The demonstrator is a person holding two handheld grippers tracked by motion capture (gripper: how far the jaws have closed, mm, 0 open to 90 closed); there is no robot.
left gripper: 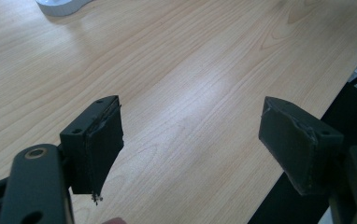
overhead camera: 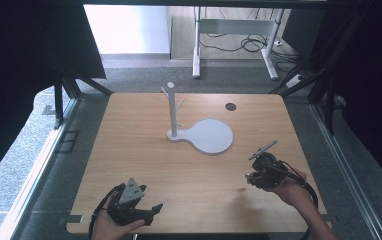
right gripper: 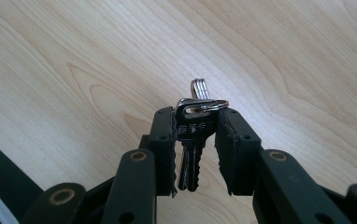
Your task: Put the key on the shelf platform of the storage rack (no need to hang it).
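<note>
Your dark-headed keys (right gripper: 190,140) on a silver split ring (right gripper: 200,93) sat pinched between the right gripper's (right gripper: 196,140) jaws, blades pointing back toward the camera, ring sticking out past the tips, above the wooden table (right gripper: 97,60).

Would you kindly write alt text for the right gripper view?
The right gripper is closed on a dark-headed key with a silver key ring, its blade pointing back toward the camera. Light wooden table lies beneath.
</note>
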